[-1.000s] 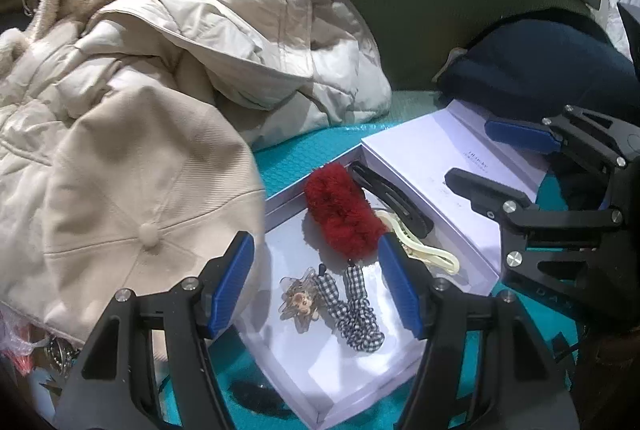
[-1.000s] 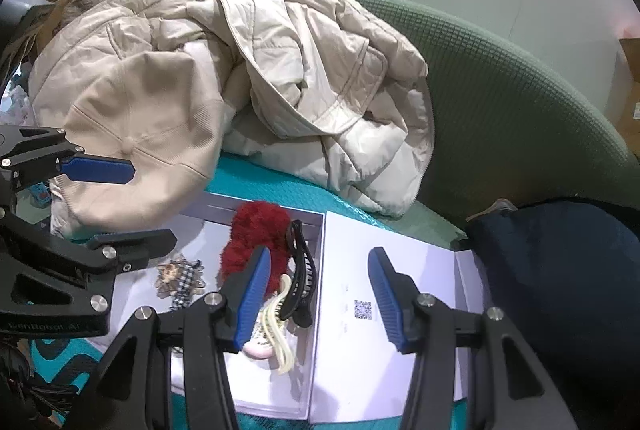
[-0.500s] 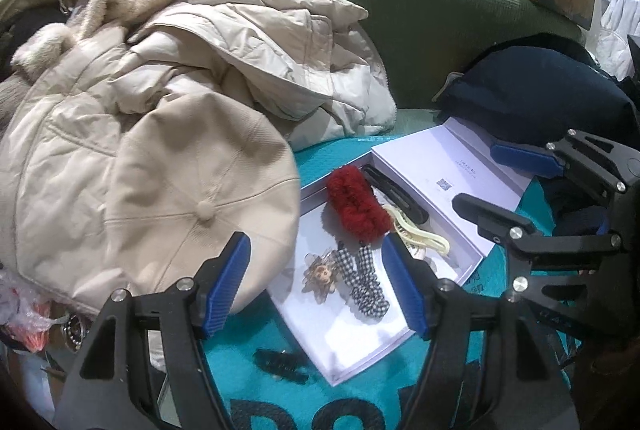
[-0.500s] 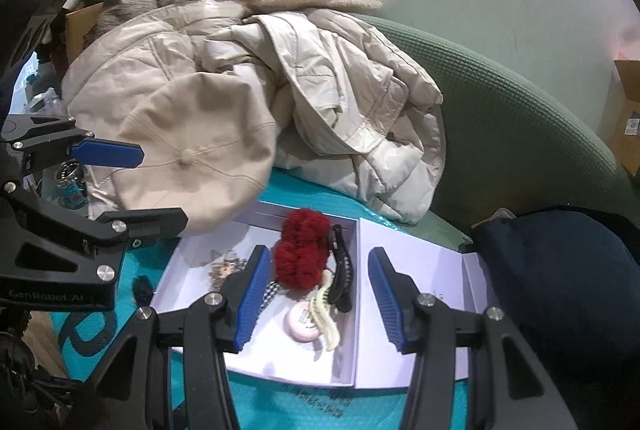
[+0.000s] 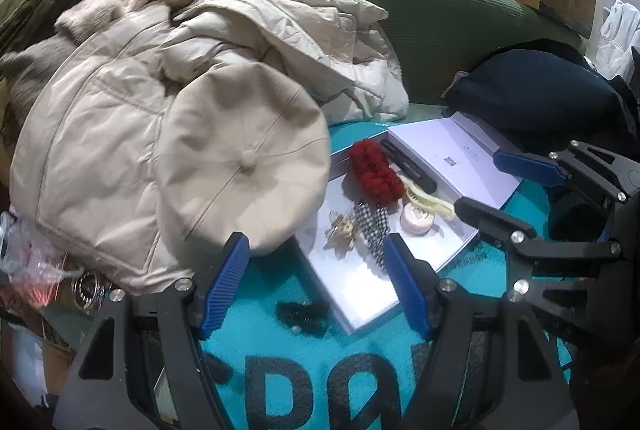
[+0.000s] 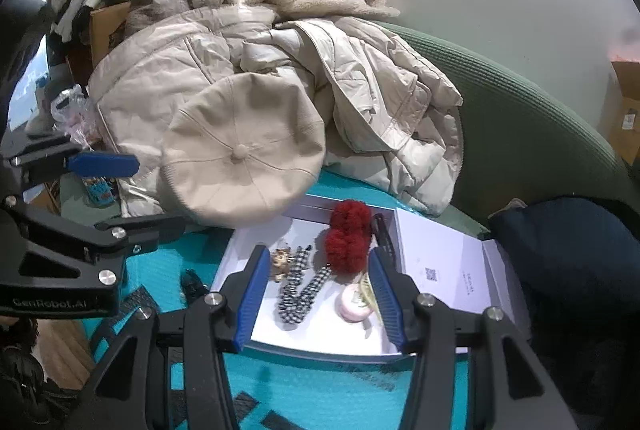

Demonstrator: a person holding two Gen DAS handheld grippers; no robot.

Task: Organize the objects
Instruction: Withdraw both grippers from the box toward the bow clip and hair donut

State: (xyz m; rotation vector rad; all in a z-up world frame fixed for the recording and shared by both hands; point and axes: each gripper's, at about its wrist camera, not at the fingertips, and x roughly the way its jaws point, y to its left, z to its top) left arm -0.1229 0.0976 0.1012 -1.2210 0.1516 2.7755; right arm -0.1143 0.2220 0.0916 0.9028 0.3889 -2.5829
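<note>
Teal mat beside a heap of pale coats, and there's the small black hair clip (image 5: 301, 313) lying loose outside the white box (image 5: 362, 290), dead ahead of the wide-open, empty left gripper (image 5: 316, 286), the right gripper (image 6: 318, 296) spread empty too.

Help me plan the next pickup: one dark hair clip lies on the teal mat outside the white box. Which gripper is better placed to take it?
Left, probably. The dark hair clip lies between the left gripper and its open fingers, beside the white box. The right gripper, also open, hangs over the box's contents.
</note>
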